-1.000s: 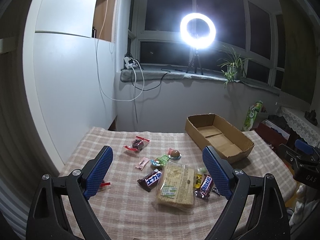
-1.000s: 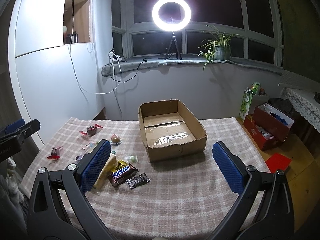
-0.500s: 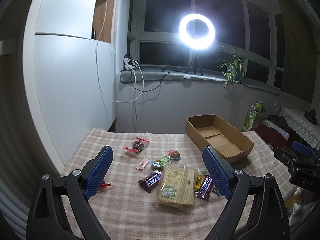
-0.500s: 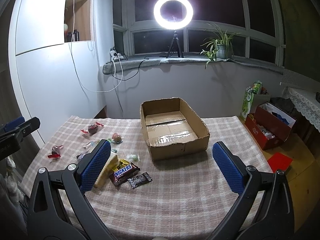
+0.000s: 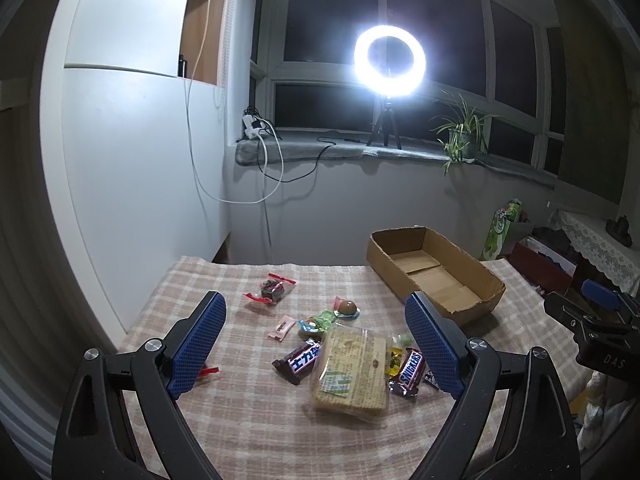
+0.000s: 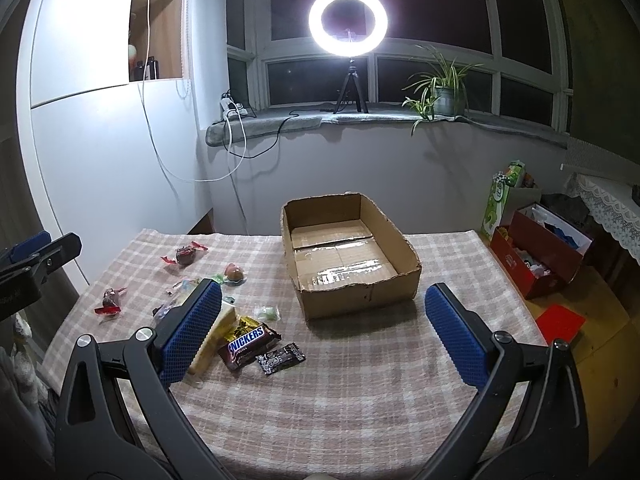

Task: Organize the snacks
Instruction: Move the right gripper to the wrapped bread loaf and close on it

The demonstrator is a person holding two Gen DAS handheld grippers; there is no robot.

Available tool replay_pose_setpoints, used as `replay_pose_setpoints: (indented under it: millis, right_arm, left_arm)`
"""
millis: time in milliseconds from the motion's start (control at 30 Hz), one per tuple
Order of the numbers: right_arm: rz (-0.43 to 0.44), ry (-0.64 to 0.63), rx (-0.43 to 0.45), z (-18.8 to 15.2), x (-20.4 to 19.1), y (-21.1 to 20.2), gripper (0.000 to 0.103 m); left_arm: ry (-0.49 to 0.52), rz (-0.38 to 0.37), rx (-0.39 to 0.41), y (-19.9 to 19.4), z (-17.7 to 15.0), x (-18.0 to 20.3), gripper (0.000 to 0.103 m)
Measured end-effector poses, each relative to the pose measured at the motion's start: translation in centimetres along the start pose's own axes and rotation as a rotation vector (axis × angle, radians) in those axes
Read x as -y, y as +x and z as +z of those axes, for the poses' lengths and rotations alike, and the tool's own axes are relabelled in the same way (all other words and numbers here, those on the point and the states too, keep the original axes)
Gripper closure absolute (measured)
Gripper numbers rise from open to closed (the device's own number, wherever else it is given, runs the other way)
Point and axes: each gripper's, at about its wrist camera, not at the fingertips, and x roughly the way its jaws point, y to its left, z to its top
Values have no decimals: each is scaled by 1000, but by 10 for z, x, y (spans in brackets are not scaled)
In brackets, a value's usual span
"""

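- Snickers bar point(image 6: 251, 343) looks light, stiff and slick-wrapped; I'd pinch it across its middle.
- Cracker pack point(image 5: 351, 372) is probably brittle, so grip gently.
- My left gripper point(image 5: 316, 344) and right gripper point(image 6: 322, 334) gape, empty.

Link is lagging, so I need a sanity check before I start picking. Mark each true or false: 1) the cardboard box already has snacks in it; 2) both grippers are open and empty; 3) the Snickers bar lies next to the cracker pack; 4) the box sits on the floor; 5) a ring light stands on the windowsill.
1) False. The cardboard box shows only its bare taped bottom.
2) True. The left gripper and the right gripper have jaws spread wide, with nothing between them.
3) True. The Snickers bar lies against the cracker pack.
4) False. The box rests on the checked tablecloth.
5) True. The ring light stands on a small tripod there.
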Motion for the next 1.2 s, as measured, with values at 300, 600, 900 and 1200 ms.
replay_pose_setpoints:
  millis: [300,600,900,1200]
  right_arm:
    - [6,-1,-38,-5,-3,11,0]
    - [127,32,-116,-21,-10,33,0]
    - [354,126,-291,-46,-27,81,0]
    - [477,226,-439,-58,-33,128,12]
  left_arm:
    - [-5,-11,-16,5,-2,-5,12]
    - [-41,-69,-48,18,-11,-22,12]
    - [-103,-218,-201,53,-36,-43,12]
    - [-195,-339,-348,86,-62,-54,23]
